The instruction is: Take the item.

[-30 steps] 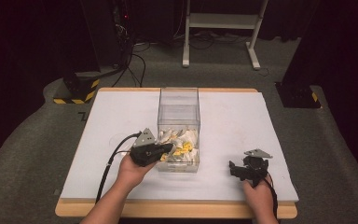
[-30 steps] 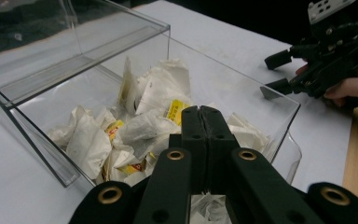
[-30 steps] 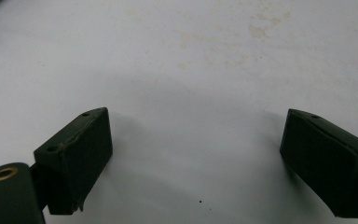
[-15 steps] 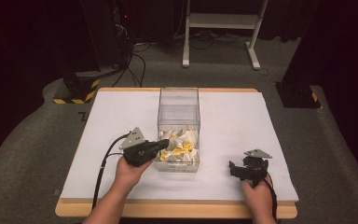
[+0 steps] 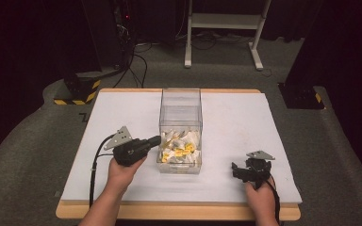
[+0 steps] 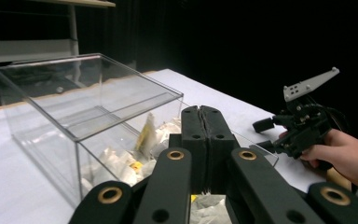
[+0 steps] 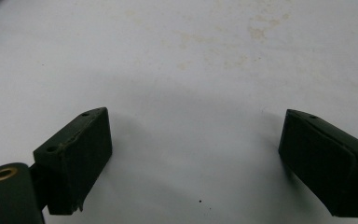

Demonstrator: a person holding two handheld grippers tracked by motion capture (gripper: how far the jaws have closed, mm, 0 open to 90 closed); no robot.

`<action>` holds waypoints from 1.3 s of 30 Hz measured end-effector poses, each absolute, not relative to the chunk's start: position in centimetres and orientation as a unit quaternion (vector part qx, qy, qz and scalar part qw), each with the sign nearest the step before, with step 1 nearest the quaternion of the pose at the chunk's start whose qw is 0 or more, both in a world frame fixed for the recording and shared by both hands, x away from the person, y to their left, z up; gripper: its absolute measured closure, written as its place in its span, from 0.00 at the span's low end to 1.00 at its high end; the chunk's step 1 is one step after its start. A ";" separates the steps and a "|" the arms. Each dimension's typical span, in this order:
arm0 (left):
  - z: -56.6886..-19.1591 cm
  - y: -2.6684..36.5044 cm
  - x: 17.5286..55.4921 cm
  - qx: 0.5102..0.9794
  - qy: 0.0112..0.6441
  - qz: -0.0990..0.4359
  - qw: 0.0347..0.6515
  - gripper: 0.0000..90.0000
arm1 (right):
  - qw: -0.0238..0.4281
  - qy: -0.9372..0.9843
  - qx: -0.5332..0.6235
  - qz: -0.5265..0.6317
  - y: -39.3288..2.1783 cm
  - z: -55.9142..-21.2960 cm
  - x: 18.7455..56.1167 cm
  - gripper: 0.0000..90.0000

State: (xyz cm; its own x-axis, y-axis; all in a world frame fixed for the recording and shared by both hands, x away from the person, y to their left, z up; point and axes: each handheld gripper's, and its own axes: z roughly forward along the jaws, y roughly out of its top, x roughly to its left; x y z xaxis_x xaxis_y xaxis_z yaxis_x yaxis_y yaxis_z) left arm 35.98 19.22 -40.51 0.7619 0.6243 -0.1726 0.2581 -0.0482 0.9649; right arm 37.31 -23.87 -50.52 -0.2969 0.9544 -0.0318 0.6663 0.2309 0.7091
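Left gripper (image 6: pixel 204 122) jaws pressed together, nothing held, beside clear plastic box (image 5: pixel 180 117); risk of knocking wall. Right gripper (image 7: pixel 193 158) wide open, empty.

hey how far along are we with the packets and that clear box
Done, apparently: a heap of white and yellow packets lies in the clear box. In hand: nothing. The left gripper is shut and empty beside the box's left wall; the right gripper rests open on the white table. No loose packets show on the table, so little seems left.
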 end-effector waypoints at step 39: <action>-40.9 27.4 36.5 0.666 0.397 0.215 0.594 0.99 | 0.239 0.746 0.543 0.301 -23.9 -50.5 37.3 0.11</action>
